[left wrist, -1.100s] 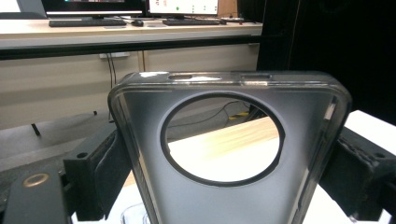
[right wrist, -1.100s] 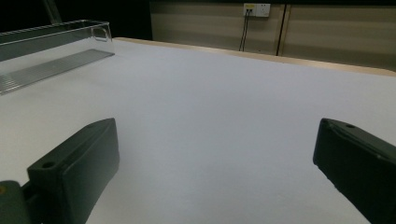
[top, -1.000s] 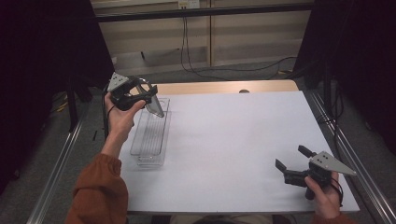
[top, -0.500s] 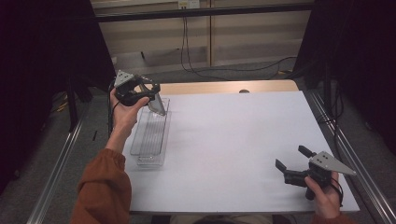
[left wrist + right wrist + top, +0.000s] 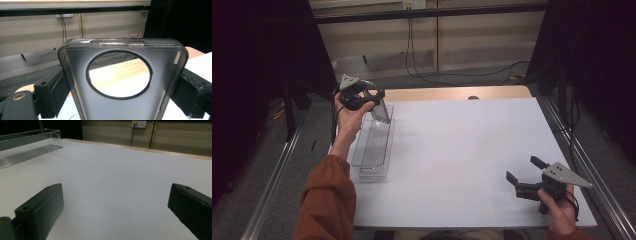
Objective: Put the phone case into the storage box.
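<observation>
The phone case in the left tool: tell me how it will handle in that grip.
The phone case looks thin and translucent, so probably light and somewhat flexible; a hard squeeze may bow it. Its surface looks smooth and glossy, so it could slip between the left tool's jaws, which clamp it only at its side edges. The big round camera cutout likely weakens that end.

We are seeing the white table (image 5: 462, 150) glowing evenly under soft overhead light, while the room's edges are sinking into near black. Shadows are staying faint. In the left gripper view, glare is streaking the phone case (image 5: 120, 105) rim. In the right gripper view, the near jaws are blurring softly.
</observation>
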A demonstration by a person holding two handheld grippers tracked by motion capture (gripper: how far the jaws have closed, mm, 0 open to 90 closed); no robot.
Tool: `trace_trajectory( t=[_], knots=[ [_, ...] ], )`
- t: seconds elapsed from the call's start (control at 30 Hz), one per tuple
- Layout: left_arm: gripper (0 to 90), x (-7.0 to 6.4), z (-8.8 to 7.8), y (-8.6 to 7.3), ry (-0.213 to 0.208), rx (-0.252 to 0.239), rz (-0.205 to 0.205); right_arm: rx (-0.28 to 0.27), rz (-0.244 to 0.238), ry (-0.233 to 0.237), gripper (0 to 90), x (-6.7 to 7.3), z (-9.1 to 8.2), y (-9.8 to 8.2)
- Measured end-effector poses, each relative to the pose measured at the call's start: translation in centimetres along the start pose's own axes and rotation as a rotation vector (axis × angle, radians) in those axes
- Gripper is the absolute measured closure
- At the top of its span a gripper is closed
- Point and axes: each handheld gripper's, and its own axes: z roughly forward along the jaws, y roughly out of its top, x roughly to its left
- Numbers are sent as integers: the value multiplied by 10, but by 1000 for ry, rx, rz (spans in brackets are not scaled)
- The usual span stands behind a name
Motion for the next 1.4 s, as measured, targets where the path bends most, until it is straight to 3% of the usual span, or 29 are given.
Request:
trace_trajectory(
  t=[0.13, 0.6, 1.13, 1.4],
  knots=[
    [119, 1, 7, -2, 7, 24, 13, -2, -6, 1, 0, 0, 0, 0],
    [118, 10, 21, -10, 67, 70, -22, -2, -3, 6, 0, 0, 0, 0],
    [117, 11, 33, -19, 55, 84, -33, -1, -7, 12, 0, 0, 0, -1],
    [116, 14, 36, -22, 85, 97, -32, 1, -5, 14, 0, 0, 0, -1]
  ],
)
